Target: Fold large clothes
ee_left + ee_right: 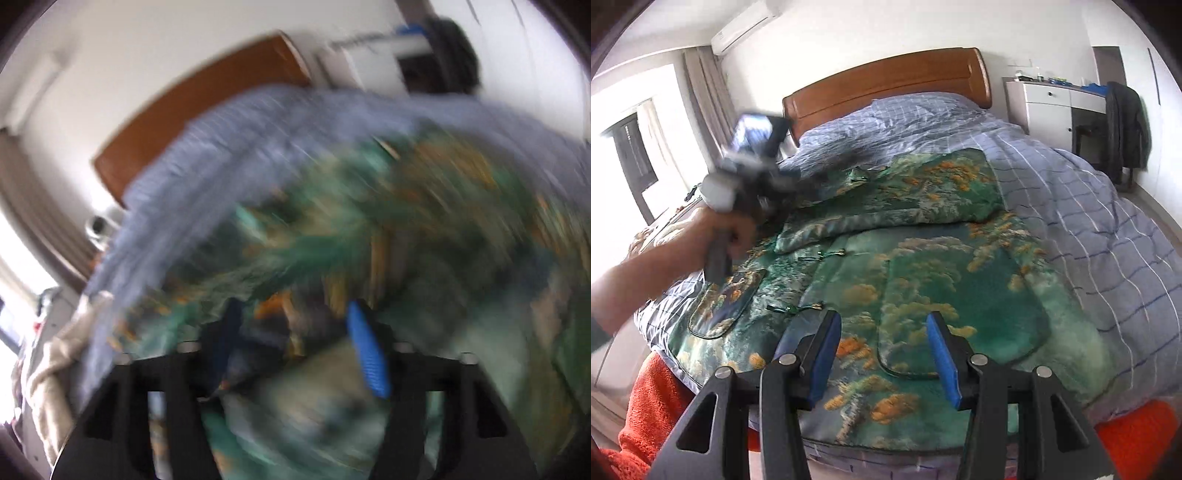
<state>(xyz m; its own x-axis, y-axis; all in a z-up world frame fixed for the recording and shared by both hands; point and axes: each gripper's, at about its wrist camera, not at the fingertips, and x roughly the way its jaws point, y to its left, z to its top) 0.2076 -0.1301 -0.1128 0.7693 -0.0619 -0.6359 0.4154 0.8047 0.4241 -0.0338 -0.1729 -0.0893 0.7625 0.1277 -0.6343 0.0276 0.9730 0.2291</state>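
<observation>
White walls, a wooden headboard [886,79], white dresser [1049,110] (daylight from a left window [631,147]).

You have no legible text, label, brand, number or sign in either view. The left wrist view is smeared throughout, so nothing on the patterned green garment [369,229] at centre frame resolves into characters. In the right wrist view, the air conditioner [746,26] at upper left shows a small dark mark on its front, too small to tell. The lit screen [753,131] on the left gripper's camera, at left of centre, is blurred; no characters can be made out. The small items on the white cabinet [1049,99] at upper right are too small to read.
</observation>
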